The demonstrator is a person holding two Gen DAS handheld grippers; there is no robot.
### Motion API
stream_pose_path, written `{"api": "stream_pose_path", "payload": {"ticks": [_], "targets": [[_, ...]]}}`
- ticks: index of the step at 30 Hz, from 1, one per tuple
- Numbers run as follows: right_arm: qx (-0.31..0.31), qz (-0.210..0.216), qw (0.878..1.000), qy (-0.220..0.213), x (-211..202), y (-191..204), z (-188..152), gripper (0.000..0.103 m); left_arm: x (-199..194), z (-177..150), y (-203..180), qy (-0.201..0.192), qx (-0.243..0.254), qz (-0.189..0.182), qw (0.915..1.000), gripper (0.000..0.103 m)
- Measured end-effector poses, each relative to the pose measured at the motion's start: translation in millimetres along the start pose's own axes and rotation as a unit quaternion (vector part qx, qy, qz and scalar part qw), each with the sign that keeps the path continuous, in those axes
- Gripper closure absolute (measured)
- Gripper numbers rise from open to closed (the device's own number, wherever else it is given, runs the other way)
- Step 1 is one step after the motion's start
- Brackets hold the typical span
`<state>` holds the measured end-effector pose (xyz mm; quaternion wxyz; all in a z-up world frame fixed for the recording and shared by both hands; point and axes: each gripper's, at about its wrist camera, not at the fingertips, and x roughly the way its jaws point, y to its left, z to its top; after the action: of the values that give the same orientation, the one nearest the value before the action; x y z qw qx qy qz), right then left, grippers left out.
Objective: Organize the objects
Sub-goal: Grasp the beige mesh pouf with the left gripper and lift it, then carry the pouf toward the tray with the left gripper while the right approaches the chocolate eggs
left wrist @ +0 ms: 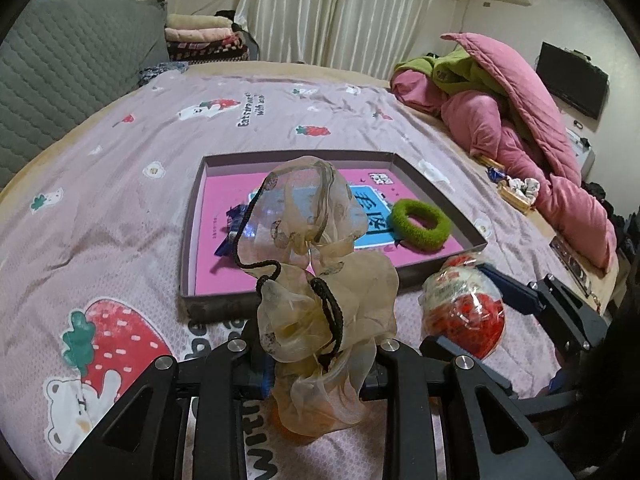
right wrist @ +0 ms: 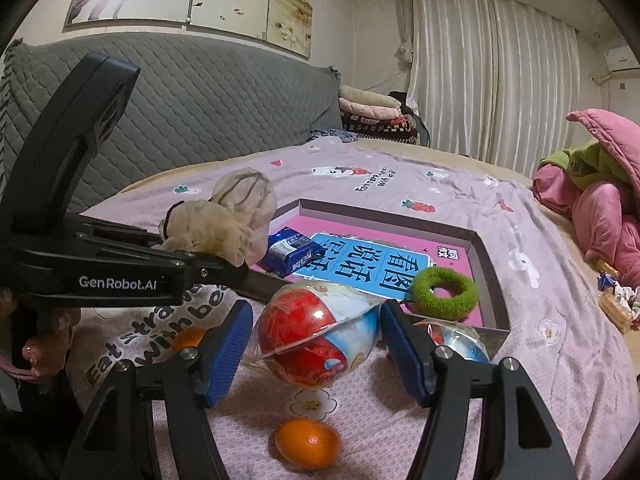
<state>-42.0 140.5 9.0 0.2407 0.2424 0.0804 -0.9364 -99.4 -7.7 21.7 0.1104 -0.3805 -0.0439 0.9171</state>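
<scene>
Left claw [left wrist: 316,376]: closed tight on a sheer beige hair scrunchie [left wrist: 316,264] with a black cord [left wrist: 332,312] looped through it. The scrunchie stands bunched above the pads, lifted off the bed [left wrist: 120,152], just in front of the near wall of the tray [left wrist: 224,300]. From the right wrist view the same claw reaches in from the left, scrunchie at its tip, near the tray's left edge.

Right claw [right wrist: 316,356]: jaws held wide, blue pads [right wrist: 228,348] on either side of a red and white egg-shaped toy in clear wrapping [right wrist: 316,332]. Whether the pads press on the wrapping cannot be told; a gap shows at both sides in the right wrist view. The toy is just outside the tray's near right corner; whether it rests on the bedspread or is raised cannot be told.

Tray: shallow grey box, pink and blue printed sheet [right wrist: 360,260] covering the bottom. Inside: green fuzzy hair tie [right wrist: 444,292] at the near right, small blue packet [right wrist: 292,252] at the left.

On the bedspread, nearer than the toy: one small orange [right wrist: 308,442]. A second orange [right wrist: 190,338] is partly hidden behind the right claw's left finger. A shiny wrapped object [right wrist: 460,340] sits behind its right finger, against the tray's near wall.

Far right of the bed: heap of pink quilt [left wrist: 520,128] with a green garment [left wrist: 456,72].
</scene>
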Motion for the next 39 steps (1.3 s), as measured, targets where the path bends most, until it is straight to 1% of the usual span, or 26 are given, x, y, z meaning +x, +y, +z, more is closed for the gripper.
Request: {"api": "stream_pose_path", "payload": {"ticks": [6,11,23,31,39], "targets": [[0.001,-0.005,1.0,-0.008,-5,-3,3,0.037,-5,13,4,-0.015,-0.012,-0.002,0.9998,0.074],[0.002,-0.01,1.0,-0.014,-9,-5,4,0.037,-3,17,6,-0.017,-0.017,-0.001,0.9997,0.074],[0.005,-0.021,0.999,-0.033,-14,-14,13,0.037,0,22,-6,-0.032,0.001,0.013,0.9994,0.074],[0.009,-0.035,0.998,-0.045,-17,-23,20,0.037,11,28,-13,-0.031,0.005,0.02,0.9993,0.074],[0.004,-0.041,0.998,-0.049,-13,-30,30,0.037,21,33,-14,-0.028,0.002,0.021,0.9994,0.074]]}}
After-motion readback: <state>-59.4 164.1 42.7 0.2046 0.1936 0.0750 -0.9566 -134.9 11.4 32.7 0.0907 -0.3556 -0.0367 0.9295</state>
